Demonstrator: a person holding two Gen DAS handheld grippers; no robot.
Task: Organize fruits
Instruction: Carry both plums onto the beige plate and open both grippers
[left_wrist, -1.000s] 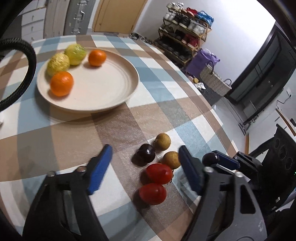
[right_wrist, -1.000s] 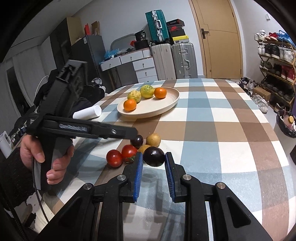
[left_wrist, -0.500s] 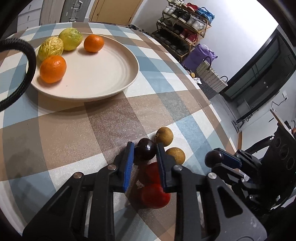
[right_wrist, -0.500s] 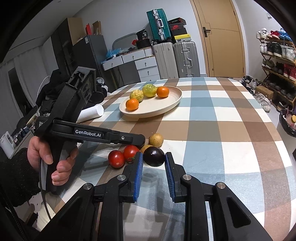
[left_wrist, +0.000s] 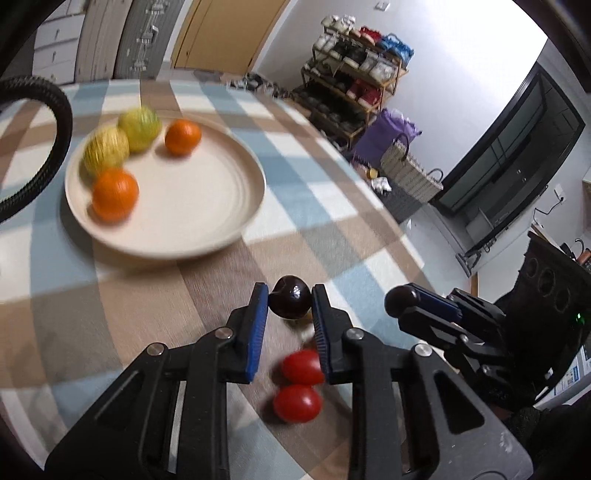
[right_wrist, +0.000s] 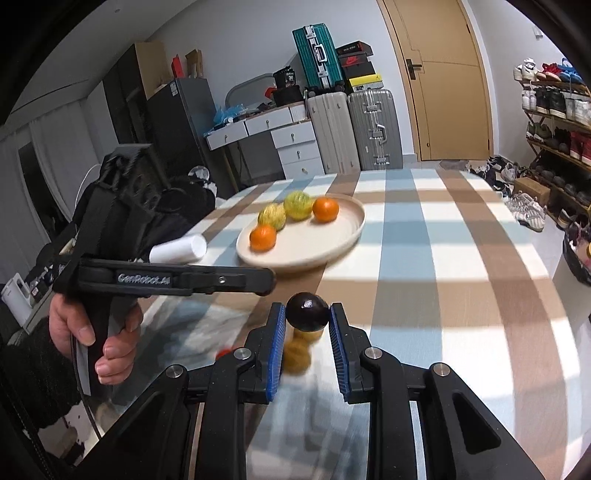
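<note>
Here, left gripper (left_wrist: 289, 308): jaws drawn in close on a dark plum (left_wrist: 289, 302), blue pads touching both its sides, above the bench (left_wrist: 110, 295).
Right gripper (right_wrist: 307, 325): jaws likewise closed against a second dark plum (right_wrist: 307, 311), held at the pad tips.
Left view only: two red tomatoes (left_wrist: 297, 403) on the checked cloth, one behind the other, just near of the held plum; a shoe rack (left_wrist: 354, 55) far right.
Right view only: a hand (right_wrist: 96, 332) gripping the left gripper's handle; a white roll (right_wrist: 178, 250) left of the plate; suitcases (right_wrist: 351, 129) far behind.
Plate (left_wrist: 221, 229): far left, well apart from both plums.
Counted on plate: two oranges (left_wrist: 114, 192), two yellow-green fruits (left_wrist: 139, 122).
Hard to make out: plate fruit is motion-blurred; yellowish fruit (right_wrist: 297, 352) beneath the right jaws is smeared, number unclear; the tomatoes are almost wholly hidden in the right view.
</note>
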